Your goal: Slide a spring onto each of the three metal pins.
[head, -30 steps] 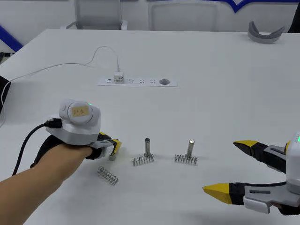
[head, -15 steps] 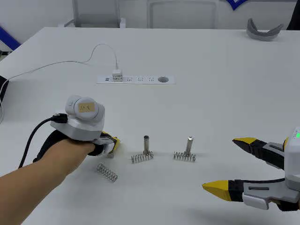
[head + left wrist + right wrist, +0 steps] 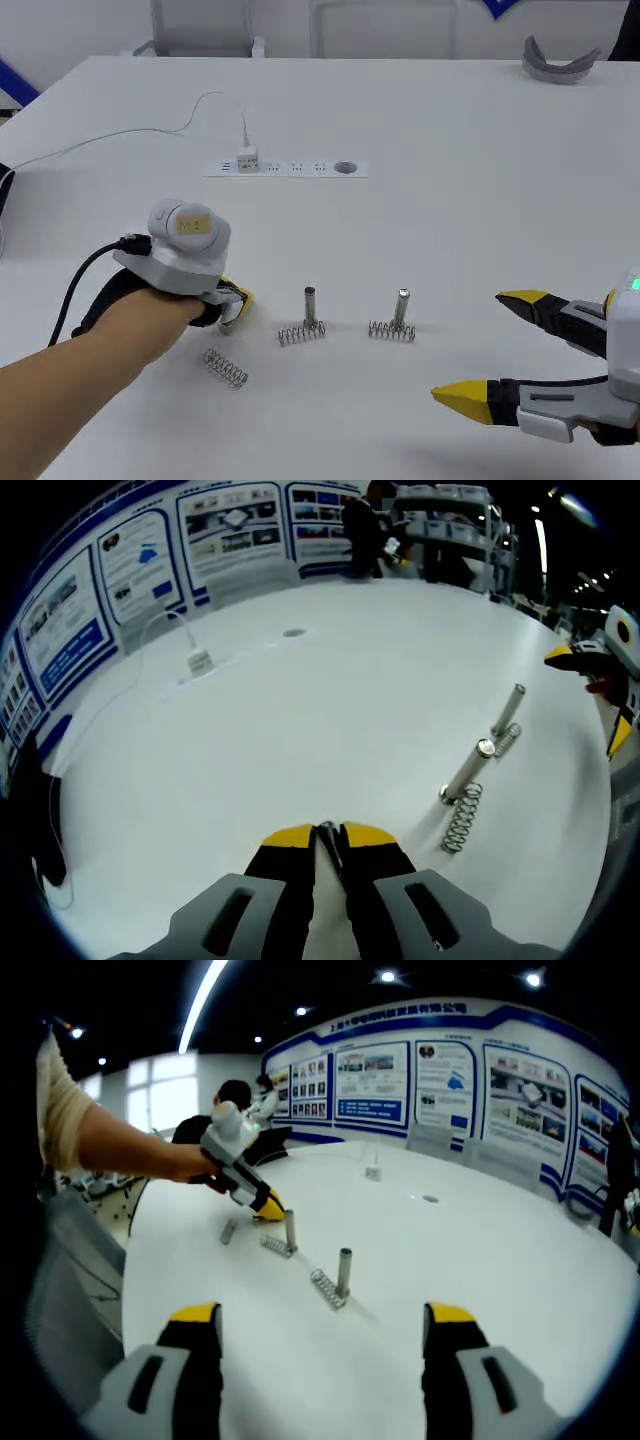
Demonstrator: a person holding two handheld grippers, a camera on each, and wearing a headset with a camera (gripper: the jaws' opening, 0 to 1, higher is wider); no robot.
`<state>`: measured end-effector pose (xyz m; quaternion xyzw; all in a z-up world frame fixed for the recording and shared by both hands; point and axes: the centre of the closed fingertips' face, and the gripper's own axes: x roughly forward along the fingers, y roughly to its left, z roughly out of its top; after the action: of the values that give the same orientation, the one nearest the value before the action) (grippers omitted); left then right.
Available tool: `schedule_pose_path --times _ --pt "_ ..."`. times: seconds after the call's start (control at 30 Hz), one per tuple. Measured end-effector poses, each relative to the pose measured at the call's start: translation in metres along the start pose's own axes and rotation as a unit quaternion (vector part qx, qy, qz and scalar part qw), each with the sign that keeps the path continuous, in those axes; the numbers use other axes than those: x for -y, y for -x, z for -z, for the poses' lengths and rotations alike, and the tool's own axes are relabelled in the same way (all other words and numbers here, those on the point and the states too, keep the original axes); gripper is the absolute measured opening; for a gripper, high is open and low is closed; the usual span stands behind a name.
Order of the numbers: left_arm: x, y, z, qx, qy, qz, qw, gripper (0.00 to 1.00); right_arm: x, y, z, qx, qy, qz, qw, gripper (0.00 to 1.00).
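One loose spring (image 3: 225,367), light and squashy, is best pinched mid-coil. Left gripper (image 3: 327,830) jaws are pressed on a pin (image 3: 229,314); right gripper (image 3: 468,346) jaws are spread.

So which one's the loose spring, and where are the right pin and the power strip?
Loose spring (image 3: 226,367): head view, middle of its coil.
Right pin (image 3: 401,305): head view, halfway up its shaft.
Power strip (image 3: 300,168): head view, middle of its top face.
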<state>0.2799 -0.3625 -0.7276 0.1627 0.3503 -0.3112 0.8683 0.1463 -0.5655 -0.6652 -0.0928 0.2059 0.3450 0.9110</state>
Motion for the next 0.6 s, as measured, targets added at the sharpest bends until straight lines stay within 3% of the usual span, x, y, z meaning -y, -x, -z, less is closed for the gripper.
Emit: schedule_pose_path --times 0.33,0.6 --pt "-0.0013 -0.0022 0.0039 -0.051 0.002 0.002 0.9987 0.11 -0.0010 0.0003 0.0000 0.001 -0.001 -0.002 1.0000 0.84" --pt "-0.0015 -0.0014 0.0044 -0.076 0.015 0.000 0.9970 0.11 -0.0017 -0.0005 0.0022 -0.003 0.002 -0.004 1.0000 0.84"
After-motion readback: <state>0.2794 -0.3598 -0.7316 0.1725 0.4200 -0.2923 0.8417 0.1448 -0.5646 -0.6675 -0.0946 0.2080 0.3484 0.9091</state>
